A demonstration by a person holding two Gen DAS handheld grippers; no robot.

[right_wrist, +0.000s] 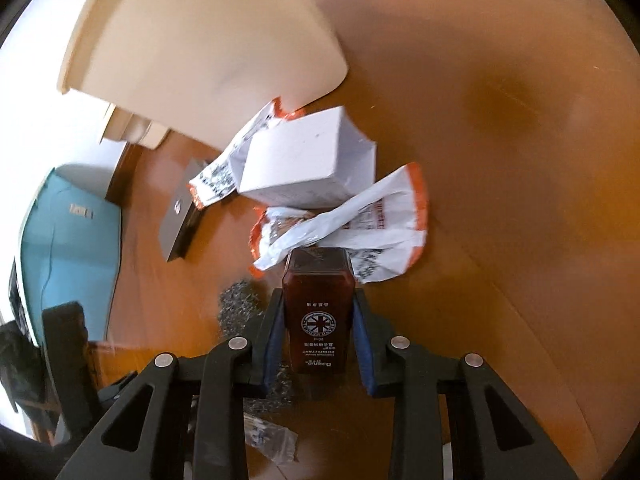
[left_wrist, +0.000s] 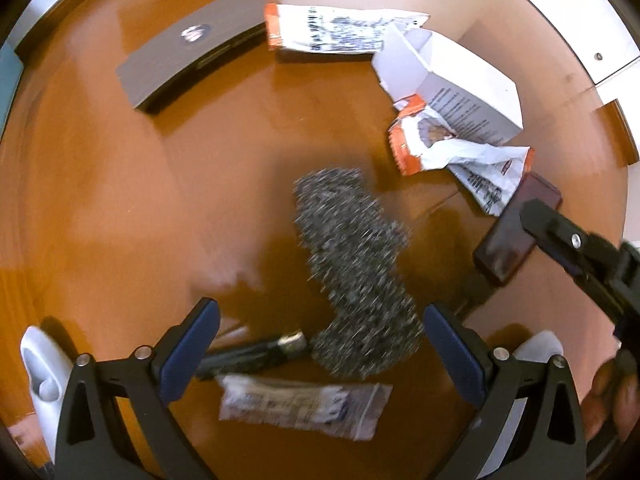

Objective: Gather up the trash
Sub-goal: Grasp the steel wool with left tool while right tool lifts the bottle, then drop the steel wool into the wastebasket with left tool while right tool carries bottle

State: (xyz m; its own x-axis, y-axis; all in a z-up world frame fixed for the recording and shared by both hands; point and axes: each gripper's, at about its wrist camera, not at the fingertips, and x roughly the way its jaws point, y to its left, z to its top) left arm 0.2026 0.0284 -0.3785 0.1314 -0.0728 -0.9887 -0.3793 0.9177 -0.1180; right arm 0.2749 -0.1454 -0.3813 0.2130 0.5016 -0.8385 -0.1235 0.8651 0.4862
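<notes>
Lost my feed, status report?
Right claw shut on brown bottle. Left claw open over steel wool. Wrappers, white box ahead.

Two orange-white wrappers (left_wrist: 344, 30), one white box (left_wrist: 460, 88), one brown bottle (right_wrist: 318, 308), one clear packet (left_wrist: 304, 408).

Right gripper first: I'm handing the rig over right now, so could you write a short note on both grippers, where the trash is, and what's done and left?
Right gripper: shut on the dark red bottle.
Left gripper: open, empty, above the steel wool scrubber and the clear wrapper.
On the wooden table: two orange-edged wrappers and the open white box.
Done: bottle gripped.
Left: everything else; no bin is identifiable.
</notes>
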